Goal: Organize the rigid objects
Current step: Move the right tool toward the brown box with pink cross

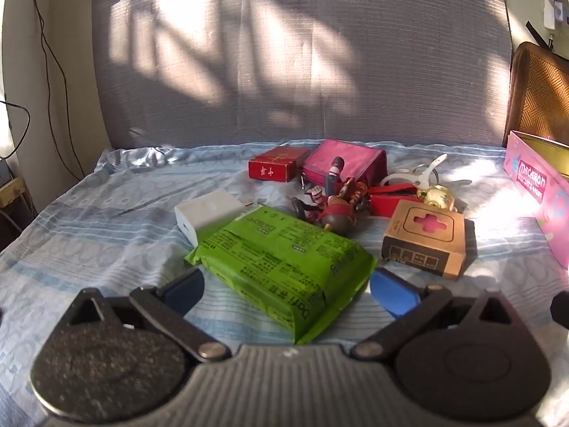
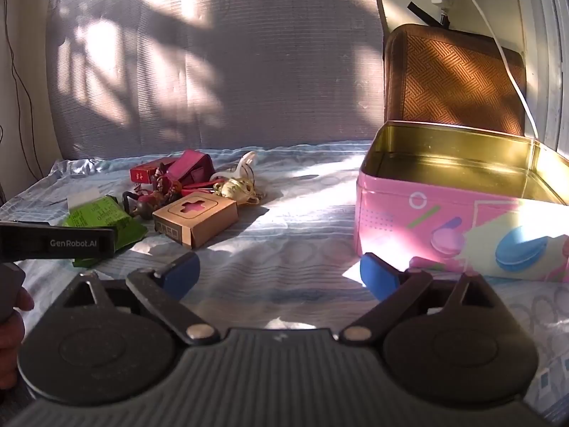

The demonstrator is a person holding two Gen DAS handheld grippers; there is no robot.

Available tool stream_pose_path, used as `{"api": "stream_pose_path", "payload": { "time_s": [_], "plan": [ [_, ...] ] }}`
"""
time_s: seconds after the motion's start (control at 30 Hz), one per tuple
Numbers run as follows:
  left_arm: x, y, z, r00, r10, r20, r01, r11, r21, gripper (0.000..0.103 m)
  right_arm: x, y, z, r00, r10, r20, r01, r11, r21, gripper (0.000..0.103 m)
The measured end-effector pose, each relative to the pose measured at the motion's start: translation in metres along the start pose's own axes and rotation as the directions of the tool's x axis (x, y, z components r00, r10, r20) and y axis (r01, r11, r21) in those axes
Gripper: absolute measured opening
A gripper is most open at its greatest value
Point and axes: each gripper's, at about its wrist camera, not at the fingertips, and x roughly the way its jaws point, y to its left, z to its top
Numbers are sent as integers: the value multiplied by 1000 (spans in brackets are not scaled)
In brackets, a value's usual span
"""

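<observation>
- The things lie on a bed covered with a pale blue patterned sheet [image 1: 89, 235], streaked with strong sunlight and shadow.
- Behind the bed stands a grey ribbed fabric backing [image 1: 284, 64]; a cream wall with dark hanging cables [image 1: 53, 71] is at the left, and a brown woven cushion [image 2: 458, 78] leans at the right under a white power cord.
- An open pink metal tin with macaron pictures and a gold inside [image 2: 444, 213] sits at the right of the bed, well apart from the clutter, with bare sheet between them.
- The near part of the sheet in front of both tools is open; the left half of the bed is also bare.
- A green plastic-wrapped flat packet with black print [image 1: 284, 263] lies flat, its long axis running diagonally from far left to near right, its near end between the left tool's fingers without touching them.
- A white rectangular plastic block [image 1: 209, 213] touches the packet's far left edge.
- A brown cardboard box with a cross-shaped cut-out [image 1: 425, 238] lies just right of the packet, cut-out face up.
- Farther back sit a small red box [image 1: 274, 167], a magenta zip pouch [image 1: 346, 163], a small red-clad figurine [image 1: 334, 203] lying on its side, and a tangle of keyrings with a gold bell [image 1: 437, 195].
- The left tool [image 1: 286, 290] is spread wide, pinching nothing.
- The right tool [image 2: 281, 275] is spread wide above bare sheet, its right finger close to the tin's front wall.
</observation>
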Motion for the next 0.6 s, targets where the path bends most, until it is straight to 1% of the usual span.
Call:
{"api": "stream_pose_path", "payload": {
  "time_s": [0.27,0.6],
  "plan": [
    [2,-2,-4,1000,4,4,-4,1000,6,103,-2,-1,-1,1000,-1,-2,1,1000,5,98],
    [2,-1,-4,1000,-7,-5,7,1000,0,103,-2,0,0,1000,2,2,-2,1000,7,98]
  ]
}}
